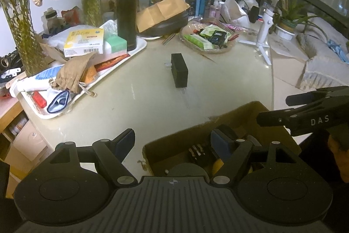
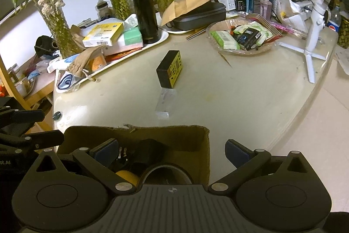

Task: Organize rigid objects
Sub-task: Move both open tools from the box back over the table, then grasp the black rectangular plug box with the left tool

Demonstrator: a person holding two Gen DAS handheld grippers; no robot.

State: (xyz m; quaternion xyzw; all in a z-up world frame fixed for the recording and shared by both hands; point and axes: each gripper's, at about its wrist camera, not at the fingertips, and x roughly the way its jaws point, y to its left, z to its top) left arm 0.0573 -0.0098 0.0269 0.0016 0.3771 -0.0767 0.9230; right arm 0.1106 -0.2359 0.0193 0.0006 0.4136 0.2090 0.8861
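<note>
Though both tools hang over the near end of the table, neither has anything in its bite: the left gripper (image 1: pixel 172 141) stands spread with only the box's corner and bare tabletop under the gap, and the right gripper (image 2: pixel 172 150) is likewise spread, its left pad over the box, its right pad past the box's right wall. The cardboard box (image 2: pixel 174 134) sits at six o'clock on the table's near edge, directly under both tools; my guess is it serves as the collecting bin, kept close so drops are short. Inside it: dark plug-type items, one with metal prongs (image 1: pixel 197 151), something yellow (image 2: pixel 127 176), and a round greyish object, partly hidden by the gripper bodies. The last loose piece appears to be the black adapter (image 2: pixel 170 69), alone mid-table at twelve o'clock from the box, well apart from it, standing on a long edge; yellow label faces right in the right wrist view, prongs stick out left in the left wrist view. Farther out, at ten o'clock, a white tray (image 1: pixel 139 48) carries boxes and a black flask (image 1: pixel 126 14); at one o'clock, a shallow basket (image 2: pixel 242 51) of packets. At two o'clock, a white tripod stand (image 2: pixel 314 21).
</note>
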